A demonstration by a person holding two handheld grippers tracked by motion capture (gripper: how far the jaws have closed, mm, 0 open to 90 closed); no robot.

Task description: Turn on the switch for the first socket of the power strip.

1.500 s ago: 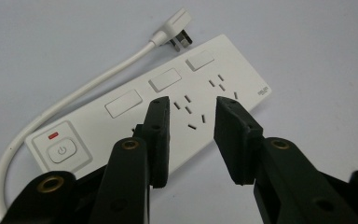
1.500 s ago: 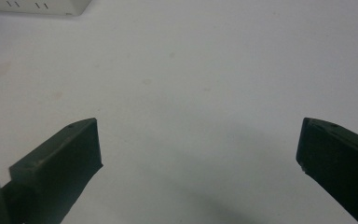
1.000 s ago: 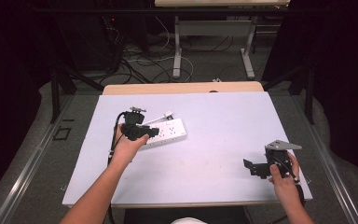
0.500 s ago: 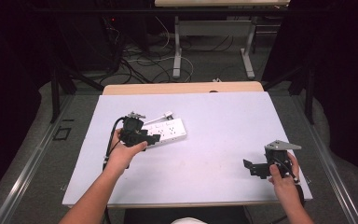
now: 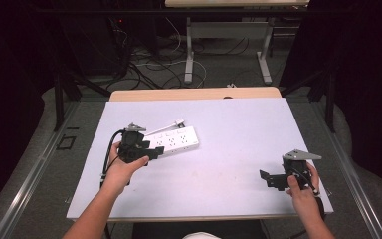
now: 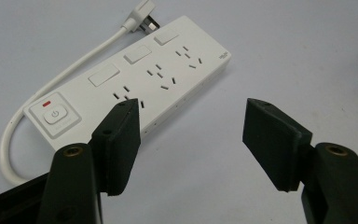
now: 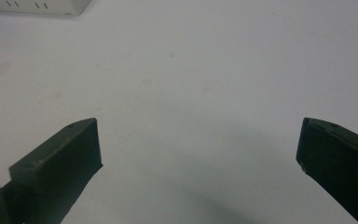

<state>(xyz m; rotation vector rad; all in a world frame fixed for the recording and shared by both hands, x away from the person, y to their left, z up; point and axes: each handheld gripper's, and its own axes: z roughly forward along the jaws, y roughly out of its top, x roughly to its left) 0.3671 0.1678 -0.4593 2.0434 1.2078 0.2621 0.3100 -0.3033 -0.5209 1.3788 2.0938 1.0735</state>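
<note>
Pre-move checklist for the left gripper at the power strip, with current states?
1. Left gripper open: ok, jaws have just been opening, nothing between them.
2. Power strip flat on the table: ok.
3. Strip free of the jaws: ok, the pads stand short of its near edge.
4. Plug unplugged, lying on the table: ok.
5. Switch state: cannot tell.
6. Right gripper open and apart from the strip: ok.
</note>
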